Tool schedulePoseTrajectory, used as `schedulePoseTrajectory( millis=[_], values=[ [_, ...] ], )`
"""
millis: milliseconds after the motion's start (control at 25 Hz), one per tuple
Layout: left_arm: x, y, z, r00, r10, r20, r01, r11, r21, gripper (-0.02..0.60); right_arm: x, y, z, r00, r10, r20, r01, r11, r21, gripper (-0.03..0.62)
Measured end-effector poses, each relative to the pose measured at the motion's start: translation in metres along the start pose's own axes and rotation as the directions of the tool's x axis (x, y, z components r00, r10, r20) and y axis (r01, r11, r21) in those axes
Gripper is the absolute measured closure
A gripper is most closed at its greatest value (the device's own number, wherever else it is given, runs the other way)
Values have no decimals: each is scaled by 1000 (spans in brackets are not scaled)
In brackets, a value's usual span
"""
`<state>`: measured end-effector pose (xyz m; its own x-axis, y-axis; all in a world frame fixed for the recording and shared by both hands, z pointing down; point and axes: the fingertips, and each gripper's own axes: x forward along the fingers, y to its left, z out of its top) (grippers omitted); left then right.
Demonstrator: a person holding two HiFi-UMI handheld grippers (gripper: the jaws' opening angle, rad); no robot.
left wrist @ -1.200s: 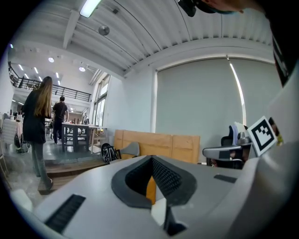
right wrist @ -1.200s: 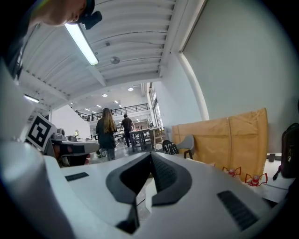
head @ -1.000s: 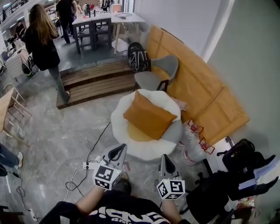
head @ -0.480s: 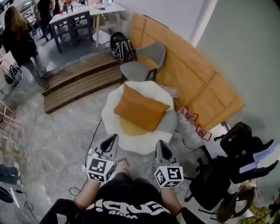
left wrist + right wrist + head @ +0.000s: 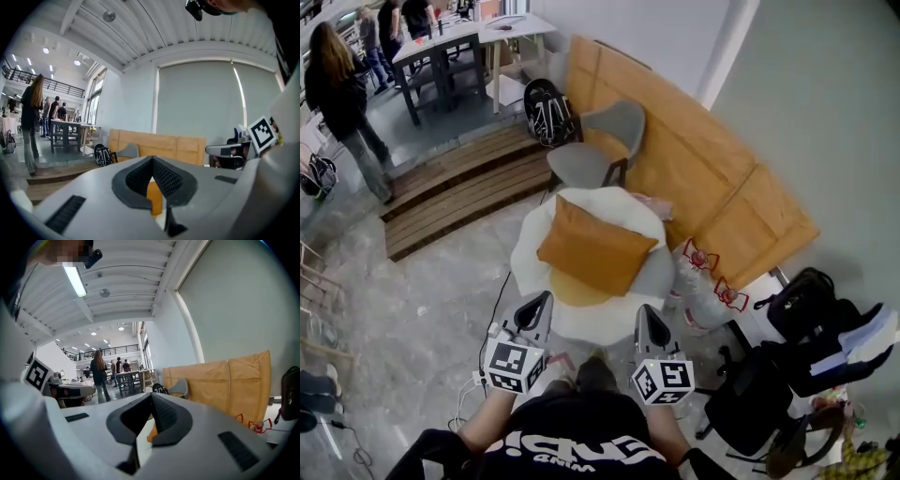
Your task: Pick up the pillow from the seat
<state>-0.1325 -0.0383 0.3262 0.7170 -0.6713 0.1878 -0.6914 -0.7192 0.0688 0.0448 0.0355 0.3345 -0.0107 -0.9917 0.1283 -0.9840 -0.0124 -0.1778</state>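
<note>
Both claws are pressed together with nothing between them. The left claw (image 5: pixel 538 302) and right claw (image 5: pixel 647 315) hang side by side just short of the near rim of the round white seat (image 5: pixel 614 323), tips pointing at it. The orange pillow (image 5: pixel 595 251) lies across the middle of the seat, apart from both claws. I judge the step in hand to be the approach, with no grip made yet. To do it well, I should spread both claws before they reach the fabric, not on it, and come in low over the near rim. I'd take the pillow at its near edge, one claw toward each side, so it rises level and does not fold. I expect the soft fill to sag, so the bite should go deep enough to catch stuffing and not just the seam. A yellowish patch shows under the pillow; it may be a seat pad or a second cushion, and the head view won't settle which, so the lower jaw should stay above it. I need to mind the cable (image 5: pixel 502 292) on the floor beside the seat when I step in. The lift should go straight up, clear of the grey chair (image 5: pixel 605 141) behind.
</note>
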Motion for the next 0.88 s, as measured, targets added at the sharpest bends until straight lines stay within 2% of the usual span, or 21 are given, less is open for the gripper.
schedulePoseTrajectory(
  millis=[400, 880],
  values=[
    [66, 18, 14, 1000, 17, -4, -17, 1000, -1, 572, 62, -29, 9, 999, 39, -19, -39, 999, 4, 572],
    [185, 25, 39, 998, 58, 11, -59, 998, 23, 572, 151, -119, 31, 997, 71, -22, -70, 997, 21, 572]
  ],
)
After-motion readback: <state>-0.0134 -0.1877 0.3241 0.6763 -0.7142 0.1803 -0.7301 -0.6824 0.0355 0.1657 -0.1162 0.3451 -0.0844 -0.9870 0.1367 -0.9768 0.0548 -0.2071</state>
